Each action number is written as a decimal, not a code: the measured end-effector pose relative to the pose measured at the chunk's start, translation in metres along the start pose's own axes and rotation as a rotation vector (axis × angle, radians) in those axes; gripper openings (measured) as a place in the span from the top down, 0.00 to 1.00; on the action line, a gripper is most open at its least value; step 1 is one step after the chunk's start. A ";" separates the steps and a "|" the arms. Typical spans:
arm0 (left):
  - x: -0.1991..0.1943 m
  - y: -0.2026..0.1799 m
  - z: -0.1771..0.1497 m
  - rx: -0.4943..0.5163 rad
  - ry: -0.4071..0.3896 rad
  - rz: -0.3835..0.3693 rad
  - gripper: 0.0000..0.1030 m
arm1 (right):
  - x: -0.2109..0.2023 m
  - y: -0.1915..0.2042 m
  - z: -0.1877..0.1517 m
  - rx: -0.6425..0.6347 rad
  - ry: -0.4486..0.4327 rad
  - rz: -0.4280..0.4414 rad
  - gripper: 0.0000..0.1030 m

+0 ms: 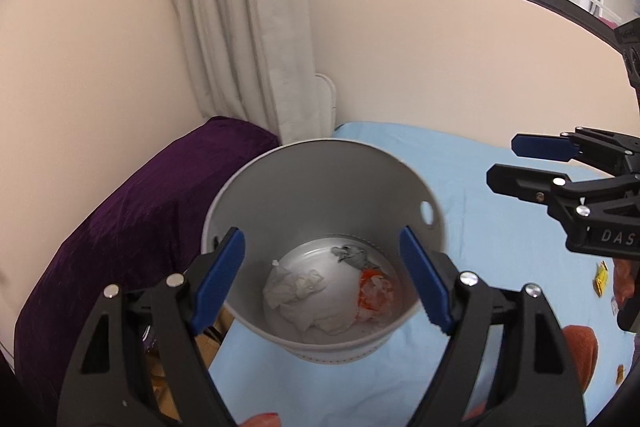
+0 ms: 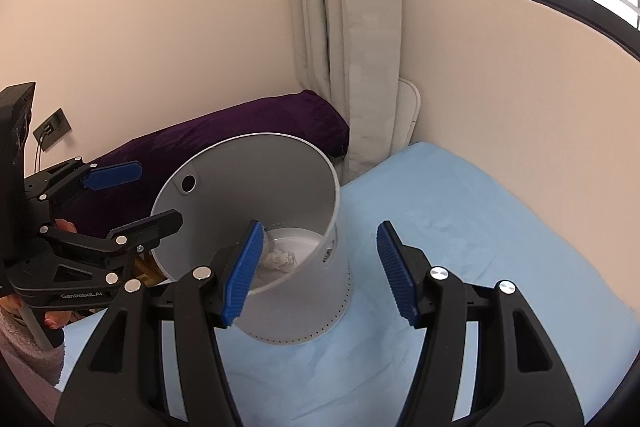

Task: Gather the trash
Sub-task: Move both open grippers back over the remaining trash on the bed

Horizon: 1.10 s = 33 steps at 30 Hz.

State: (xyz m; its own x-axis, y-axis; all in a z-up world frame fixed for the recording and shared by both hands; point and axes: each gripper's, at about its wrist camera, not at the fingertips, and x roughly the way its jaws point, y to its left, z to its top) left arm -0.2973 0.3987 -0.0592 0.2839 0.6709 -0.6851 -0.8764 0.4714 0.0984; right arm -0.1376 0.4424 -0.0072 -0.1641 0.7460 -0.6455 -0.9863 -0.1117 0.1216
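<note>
Trash point(image 1: 320, 291): three pieces, one bin point(image 1: 304, 183)

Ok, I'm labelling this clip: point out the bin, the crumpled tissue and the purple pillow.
bin point(image 1: 320, 183) left wrist view, inner back wall
crumpled tissue point(image 1: 294, 291) left wrist view, its middle
purple pillow point(image 2: 256, 125) right wrist view, top surface

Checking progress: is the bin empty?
No. The bin holds crumpled white tissue, an orange wrapper and a grey scrap.

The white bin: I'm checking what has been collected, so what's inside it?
The white bin holds crumpled white tissue, an orange-and-white wrapper and a grey scrap. Anything beneath them is covered.
</note>
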 end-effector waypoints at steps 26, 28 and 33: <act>-0.078 -0.356 -0.064 0.639 -0.171 -0.721 0.23 | -0.311 -0.118 -0.300 0.622 -0.182 -0.922 0.39; -0.087 -0.385 -0.079 0.683 -0.162 -0.782 0.23 | -0.333 -0.121 -0.334 0.693 -0.179 -1.005 0.39; -0.101 -0.449 -0.111 0.783 -0.139 -0.892 0.23 | -0.374 -0.123 -0.417 0.868 -0.162 -1.166 0.39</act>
State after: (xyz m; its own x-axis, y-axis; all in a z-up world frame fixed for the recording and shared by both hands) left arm 0.0243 0.0560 -0.1145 0.7538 -0.0370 -0.6561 0.1131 0.9908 0.0740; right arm 0.0369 -0.0966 -0.0950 0.7645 0.2053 -0.6111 -0.2254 0.9732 0.0450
